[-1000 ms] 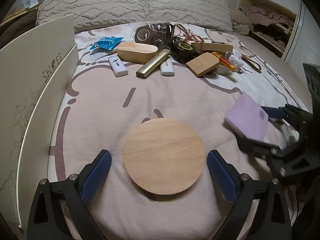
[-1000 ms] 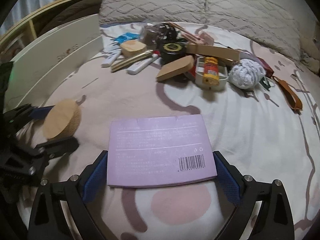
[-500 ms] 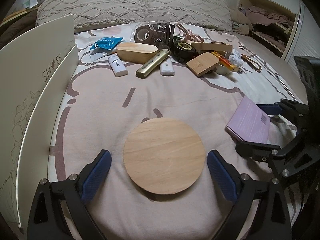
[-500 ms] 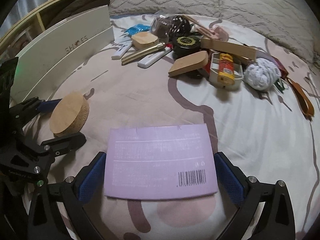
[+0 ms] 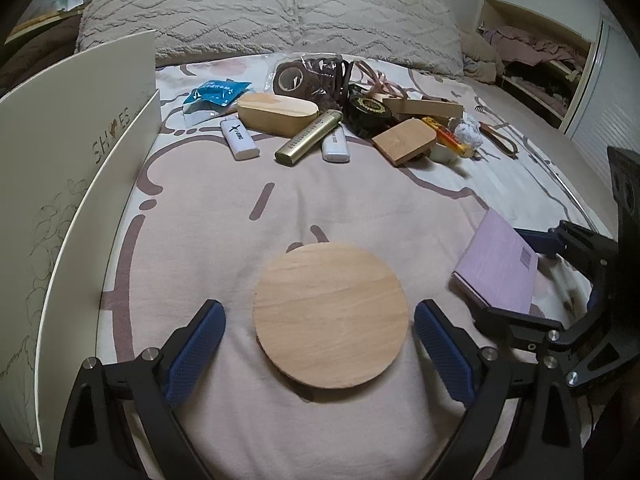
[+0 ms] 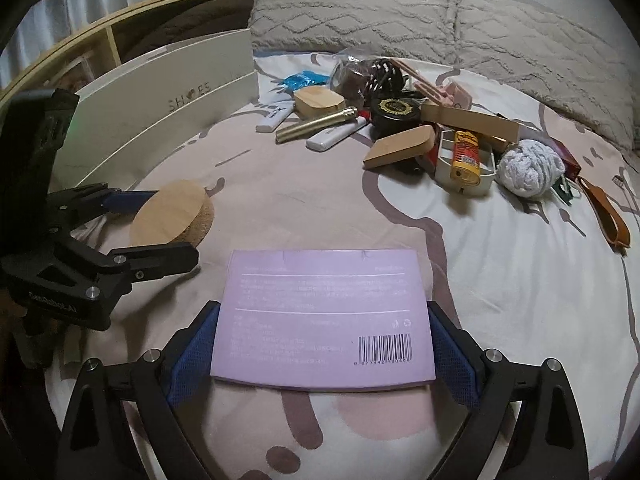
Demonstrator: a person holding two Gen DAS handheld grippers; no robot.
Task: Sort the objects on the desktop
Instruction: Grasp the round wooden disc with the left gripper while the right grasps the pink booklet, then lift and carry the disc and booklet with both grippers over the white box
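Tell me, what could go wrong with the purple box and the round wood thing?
The right gripper is closing around the purple box, which looks thin and flat, so it might bend or slip out. The left gripper stands open around the round wooden disc with gaps either side; on the soft bedsheet the disc could tip or slide. The two grippers are close together and could bump.

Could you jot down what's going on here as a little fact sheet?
Surface: bedsheet
Left gripper: open, astride the wooden disc, pads clear of it
Right gripper: closing, lilac box between its pads
Unsorted pile: gold tube, yarn ball, black tin, others
Left edge: white shoe box
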